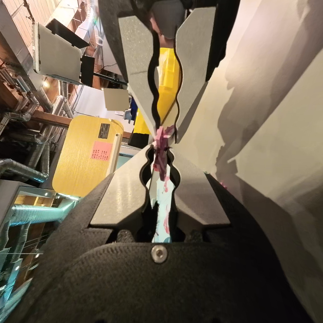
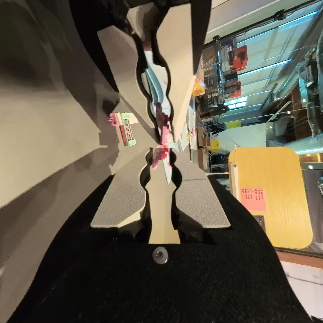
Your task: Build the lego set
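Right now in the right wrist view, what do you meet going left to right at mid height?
Grey table → small built block piece → pink pieces pinched between both claws → booklets → yellow board with a pink note.

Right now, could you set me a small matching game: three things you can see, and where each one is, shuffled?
Things:
1. pink lego cluster
2. grey lego block
3. pink sticker

Places:
A. stuck on the yellow board
B. lying on the table
C. pinched between the fingers

Pairs: 1-C, 2-B, 3-A.
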`<state>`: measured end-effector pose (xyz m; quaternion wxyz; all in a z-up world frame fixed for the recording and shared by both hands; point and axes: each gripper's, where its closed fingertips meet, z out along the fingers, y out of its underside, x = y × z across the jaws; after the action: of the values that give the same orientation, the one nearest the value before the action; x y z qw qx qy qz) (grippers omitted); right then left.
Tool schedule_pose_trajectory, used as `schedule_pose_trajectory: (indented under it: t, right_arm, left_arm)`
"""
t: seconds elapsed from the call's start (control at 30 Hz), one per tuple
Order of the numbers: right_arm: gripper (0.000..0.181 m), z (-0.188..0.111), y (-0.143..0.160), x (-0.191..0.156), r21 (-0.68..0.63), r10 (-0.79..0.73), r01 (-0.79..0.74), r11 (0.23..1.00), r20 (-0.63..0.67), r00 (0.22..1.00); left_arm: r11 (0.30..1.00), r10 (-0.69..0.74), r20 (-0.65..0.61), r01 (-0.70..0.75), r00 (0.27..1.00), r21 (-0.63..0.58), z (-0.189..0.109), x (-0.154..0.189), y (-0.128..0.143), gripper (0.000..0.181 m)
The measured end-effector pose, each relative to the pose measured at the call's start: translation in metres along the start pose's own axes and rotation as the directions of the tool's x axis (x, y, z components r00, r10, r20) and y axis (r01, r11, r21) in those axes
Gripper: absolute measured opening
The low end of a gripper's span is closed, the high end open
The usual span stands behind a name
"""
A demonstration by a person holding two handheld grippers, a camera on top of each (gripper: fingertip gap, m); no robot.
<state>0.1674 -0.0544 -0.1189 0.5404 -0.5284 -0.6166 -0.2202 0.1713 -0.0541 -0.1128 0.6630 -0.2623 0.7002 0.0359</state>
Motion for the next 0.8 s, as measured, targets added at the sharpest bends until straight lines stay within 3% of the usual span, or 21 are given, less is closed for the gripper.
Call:
schedule_pose_trajectory:
  t: [0.1,0.17,0.27,0.37,0.5,0.67,0.73,0.8]
  right_arm:
    - [0.014,-0.004,0.000,0.002,0.005,-0.030,0.030,1.000,-0.040,0.999]
    - [0.013,-0.007,0.002,0.007,0.000,-0.067,0.068,0.998,-0.094,0.993]
    - [0.013,-0.013,0.005,0.015,-0.004,-0.104,0.104,0.995,-0.157,0.982]
    - [0.013,-0.017,0.005,0.021,-0.009,-0.134,0.135,0.991,-0.196,0.971]
    - [0.012,-0.020,0.005,0.027,-0.013,-0.155,0.156,0.988,-0.237,0.959]
    - [0.012,-0.024,0.005,0.033,-0.017,-0.157,0.158,0.987,-0.270,0.950]
    - [0.012,-0.024,0.005,0.034,-0.018,-0.155,0.156,0.988,-0.275,0.949]
    - [0.012,-0.024,0.005,0.034,-0.014,-0.143,0.145,0.989,-0.278,0.950]
  left_arm:
    - [0.993,-0.093,-0.037,0.095,0.995,0.068,-0.002,0.000,-0.009,0.015]
    - [0.945,-0.282,-0.139,0.300,0.949,0.131,-0.005,0.002,-0.018,0.023]
    - [0.775,-0.568,-0.263,0.615,0.780,0.148,-0.007,-0.010,-0.020,0.040]
    - [0.607,-0.702,-0.368,0.782,0.610,0.139,-0.010,-0.018,-0.018,0.035]
    - [0.494,-0.751,-0.442,0.861,0.490,0.116,-0.012,-0.020,-0.017,0.021]
    - [0.395,-0.780,-0.504,0.916,0.372,0.064,-0.011,-0.017,-0.017,0.036]
    - [0.360,-0.779,-0.530,0.931,0.335,0.059,-0.012,-0.018,-0.019,0.020]
    - [0.342,-0.784,-0.539,0.939,0.308,0.039,-0.011,-0.017,-0.017,0.016]
